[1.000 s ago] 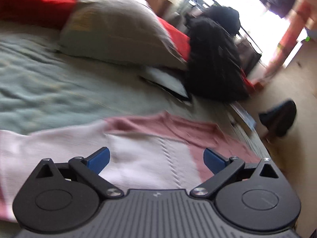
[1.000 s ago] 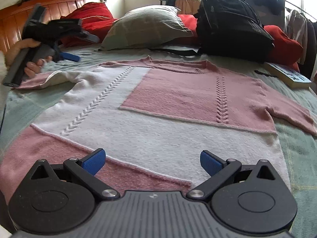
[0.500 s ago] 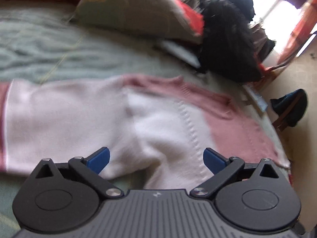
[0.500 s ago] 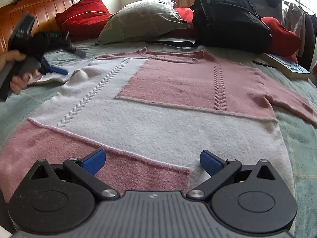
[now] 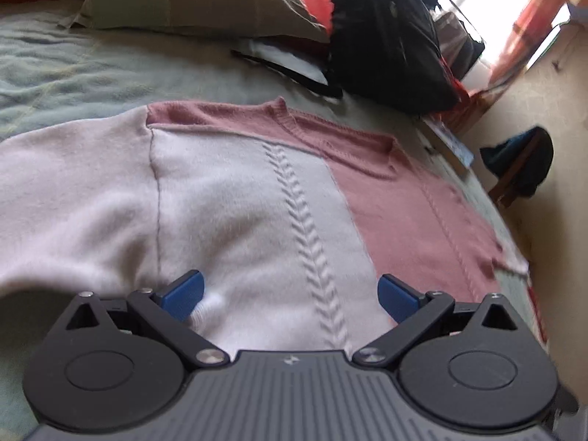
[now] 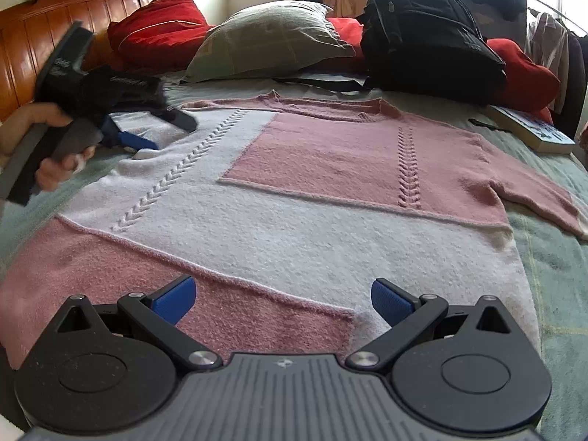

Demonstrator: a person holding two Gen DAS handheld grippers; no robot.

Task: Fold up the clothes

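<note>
Both tongs stand released, blue pads wide apart. Our left gripper [image 5: 290, 296] hovers low over the white shoulder of the sweater [image 5: 257, 198]; its left pad [image 5: 183, 294] sits just by a small white fold of knit, and we cannot tell if they touch. In the right view we see that same gripper [image 6: 132, 136] at the left of the frame, held by a hand [image 6: 47, 147]. Our right gripper [image 6: 283, 301] hangs over the hem at the bottom of the frame.

We are working on a bed [image 6: 551, 257] with a grey-green blanket. At its head, across the top of the right view, sit a wooden headboard [image 6: 22, 36], red cushions [image 6: 158, 33], a grey pillow [image 6: 272, 40] and a black backpack [image 6: 430, 33]. A book [image 6: 529, 128] lies at the right edge of the bed, and windows behind let in bright light.

The pink-and-white sweater [image 6: 312, 191] lies flat, front up, in the middle of the bed. Its long axis runs up the right view, hem at the bottom and neckline toward the pillow, with one pink sleeve stretched to the right.

Compared with a second ago, our left gripper has dropped from above the left sleeve to the shoulder, and the sleeve beneath it looks more bunched. Our right gripper has barely moved.
</note>
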